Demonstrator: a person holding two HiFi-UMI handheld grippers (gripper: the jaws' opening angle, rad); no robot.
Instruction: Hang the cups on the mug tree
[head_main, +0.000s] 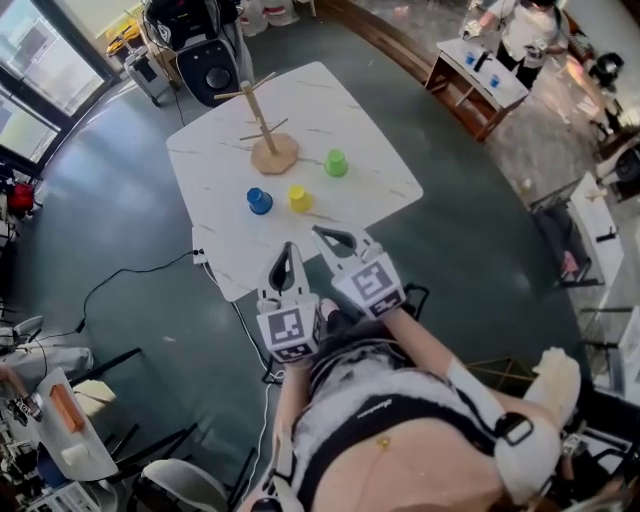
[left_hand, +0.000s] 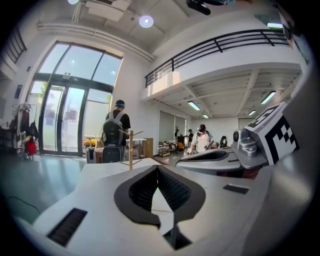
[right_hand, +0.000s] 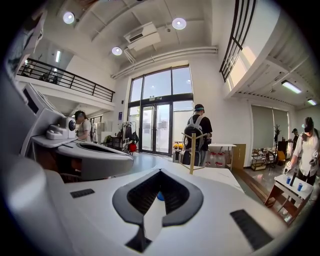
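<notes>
Cups, 3, on desk (head_main: 350, 120): blue cup (head_main: 259, 201), yellow cup (head_main: 300, 198), green cup (head_main: 336, 163); gripper views hide them bar 1 blue sliver. Mug tree (head_main: 262, 118) behind them, post upright, pegs slanting up. Left hand-held gripper (head_main: 289, 247), right hand-held gripper (head_main: 319, 233): shut, empty, at desk's near edge.

White marble-look table (head_main: 330, 110) w/ rounded corners stands on dark floor (head_main: 120, 200). 4 items on top, all apart from each other. Wooden mug tree (head_main: 266, 135) is upright on its flat octagonal base, toward the far side. Green cup (head_main: 336, 163) sits near the base, to its R in head view. Yellow cup (head_main: 300, 198) & blue cup (head_main: 259, 201) sit closer to the near edge, side by side w/ a small gap btw them, blue on the L.
</notes>
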